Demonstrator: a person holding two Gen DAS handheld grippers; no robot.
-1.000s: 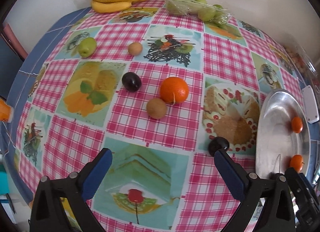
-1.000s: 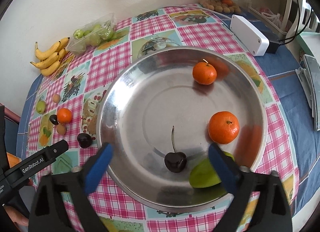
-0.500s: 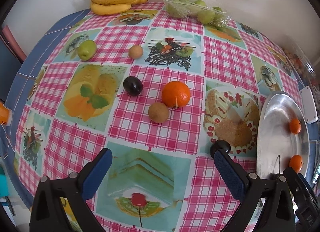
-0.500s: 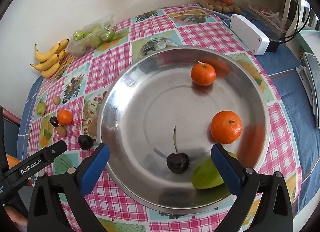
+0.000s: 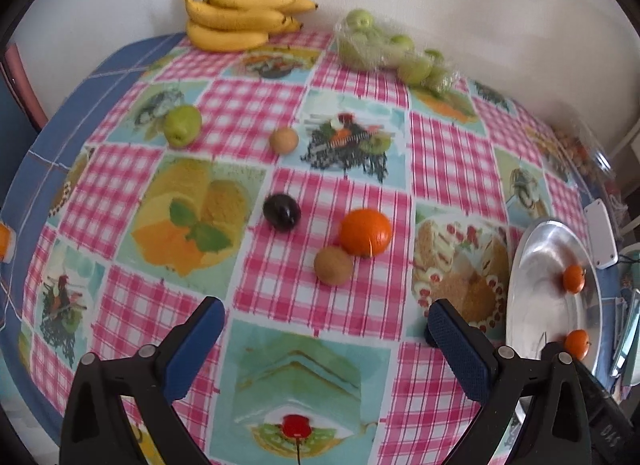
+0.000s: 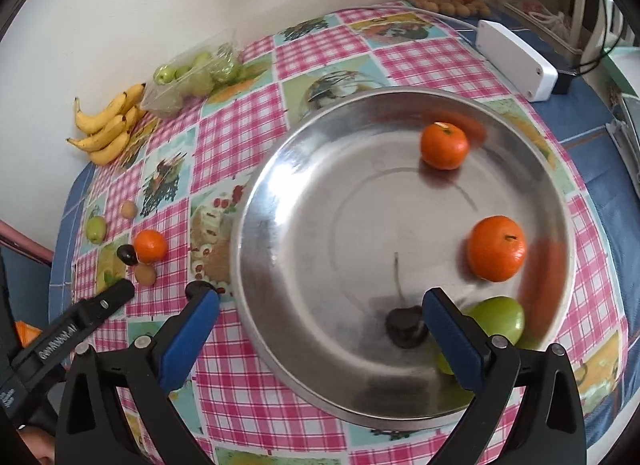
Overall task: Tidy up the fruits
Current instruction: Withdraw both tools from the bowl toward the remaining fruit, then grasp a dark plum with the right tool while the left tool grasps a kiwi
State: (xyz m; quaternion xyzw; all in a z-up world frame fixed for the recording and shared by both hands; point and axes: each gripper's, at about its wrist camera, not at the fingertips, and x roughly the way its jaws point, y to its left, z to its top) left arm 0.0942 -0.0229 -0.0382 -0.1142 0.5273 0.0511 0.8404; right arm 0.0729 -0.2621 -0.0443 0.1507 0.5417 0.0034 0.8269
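The left gripper (image 5: 326, 323) hangs over the checked tablecloth (image 5: 352, 97) with its blue-padded jaws spread wide and nothing between them. In the left wrist view the loose fruit sits mid-frame: an orange (image 5: 365, 232) touching a brown kiwi-like fruit (image 5: 333, 265) just below it, a dark plum (image 5: 281, 212) a little to their left, a smaller tan fruit (image 5: 283, 140) higher up, and a green pear (image 5: 182, 125) at upper left. Bananas (image 5: 240, 21) and a clear bag of green fruit (image 5: 388, 51) lie along the wall at the top. This view catches the steel tray (image 5: 532, 265) only as a sliver at the right edge, with two small oranges showing.

The right wrist view fills in the tray (image 6: 304, 193): a tangerine (image 6: 444, 145) toward its upper right, a second tangerine (image 6: 496, 247) at right, a dark cherry (image 6: 406, 327) with its stem pointing up-frame near the lower middle, and a green fruit (image 6: 500, 319) at lower right, partly behind the gripper's finger. The right gripper (image 6: 320, 321) is likewise spread open and empty above the tray's near rim. A dark fruit (image 6: 197, 287) peeks out just above its left fingertip, on the cloth beside the tray. Only here do a white box (image 6: 516, 59) at upper right and a clear container of small tan fruit (image 6: 448, 5) appear clearly. The left gripper's black body juts in at lower left.
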